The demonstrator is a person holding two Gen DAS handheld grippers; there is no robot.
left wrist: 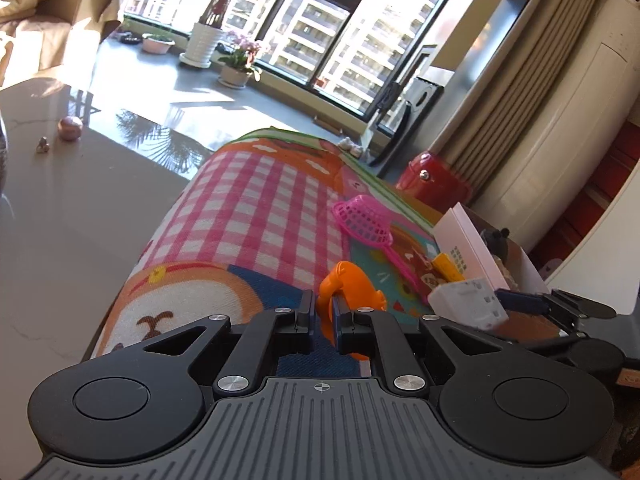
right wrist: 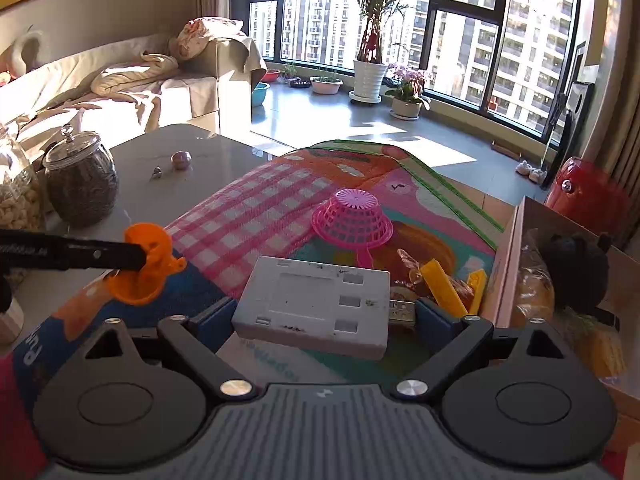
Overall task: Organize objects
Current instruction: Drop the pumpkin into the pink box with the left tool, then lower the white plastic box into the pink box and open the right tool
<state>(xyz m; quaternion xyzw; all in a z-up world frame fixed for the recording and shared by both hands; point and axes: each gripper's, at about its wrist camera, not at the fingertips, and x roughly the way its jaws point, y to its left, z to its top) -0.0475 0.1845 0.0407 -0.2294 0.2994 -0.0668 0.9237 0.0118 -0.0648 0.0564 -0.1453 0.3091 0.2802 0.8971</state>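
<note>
My left gripper (left wrist: 323, 308) is shut on an orange plastic toy cup (left wrist: 352, 284), held above the colourful mat (left wrist: 256, 216); it also shows at the left of the right wrist view (right wrist: 146, 264). My right gripper (right wrist: 324, 312) is shut on a flat white box (right wrist: 314, 306) with a metal plug at its right end, held above the mat (right wrist: 256, 208); the box also shows in the left wrist view (left wrist: 468, 304). A pink toy strainer (right wrist: 352, 220) lies upside down on the mat. Yellow clips (right wrist: 446, 286) lie beside a cardboard box (right wrist: 508, 264).
The cardboard box at the right holds a black plush toy (right wrist: 578, 268) and packets. Two glass jars (right wrist: 82, 180) stand on the grey table (right wrist: 160, 152) at the left, with a small pink ball (right wrist: 181, 159). A red case (right wrist: 584, 192) stands on the floor.
</note>
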